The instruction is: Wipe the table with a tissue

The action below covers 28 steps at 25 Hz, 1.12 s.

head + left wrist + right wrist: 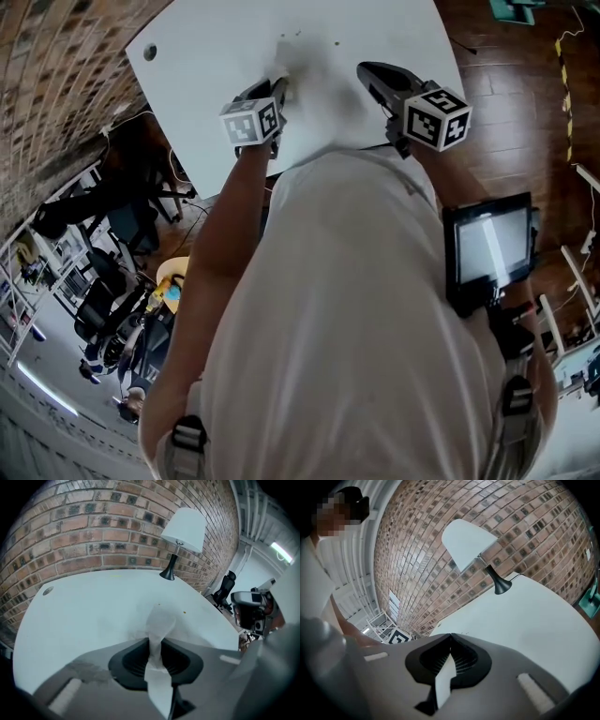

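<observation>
The tissue (160,620) is pinched in the left gripper (157,642) and held to the near part of the white table (89,606), seemingly for wiping, while the right gripper (450,637) is held closed, empty, alongside.

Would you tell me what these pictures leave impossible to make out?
Head view: the near edge of the table, hidden behind the person's torso.
Head view: where the tissue meets the table, blurred and covered by the left gripper.
Left gripper view: the specks on the table, too small to identify.
</observation>
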Each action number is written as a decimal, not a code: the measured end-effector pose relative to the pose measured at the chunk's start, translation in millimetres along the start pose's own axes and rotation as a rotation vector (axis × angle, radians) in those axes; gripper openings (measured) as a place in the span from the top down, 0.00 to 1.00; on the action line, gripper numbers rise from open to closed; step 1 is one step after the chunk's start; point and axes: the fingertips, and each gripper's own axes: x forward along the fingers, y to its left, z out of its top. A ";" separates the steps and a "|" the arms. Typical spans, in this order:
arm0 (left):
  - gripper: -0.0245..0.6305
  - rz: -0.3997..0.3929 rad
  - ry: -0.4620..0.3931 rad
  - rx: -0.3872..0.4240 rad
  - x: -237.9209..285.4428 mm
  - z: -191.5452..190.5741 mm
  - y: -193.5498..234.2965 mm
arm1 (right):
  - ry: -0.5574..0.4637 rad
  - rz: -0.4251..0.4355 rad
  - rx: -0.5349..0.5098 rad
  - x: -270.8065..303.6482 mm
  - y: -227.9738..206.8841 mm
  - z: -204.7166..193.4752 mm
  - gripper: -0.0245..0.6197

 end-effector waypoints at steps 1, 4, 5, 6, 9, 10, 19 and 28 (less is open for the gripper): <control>0.85 0.006 -0.010 -0.007 0.2 3.7 2.4 | 0.004 0.000 -0.001 0.8 -0.5 -0.1 0.95; 0.85 0.023 -0.033 -0.011 1.7 9.7 7.4 | 0.015 0.004 -0.008 1.5 -0.3 -3.7 0.95; 0.85 0.027 -0.037 -0.008 2.9 11.5 8.7 | 0.017 0.005 -0.012 1.3 -0.2 -4.8 0.95; 0.85 0.029 -0.039 -0.004 4.5 13.6 9.8 | 0.019 0.005 -0.016 1.0 -0.2 -5.8 0.95; 0.85 0.034 -0.042 0.005 10.8 21.9 14.6 | 0.024 0.001 -0.035 0.8 -0.5 -5.6 0.95; 0.85 0.038 -0.044 0.007 12.4 24.3 16.5 | 0.026 0.000 -0.043 1.1 -0.3 -5.1 0.95; 0.85 0.038 -0.053 0.012 19.0 26.3 22.0 | 0.050 0.004 -0.113 6.8 6.7 -8.1 0.95; 0.85 0.052 -0.068 0.024 20.0 41.4 22.1 | 0.055 0.023 -0.145 10.3 15.4 -9.6 0.95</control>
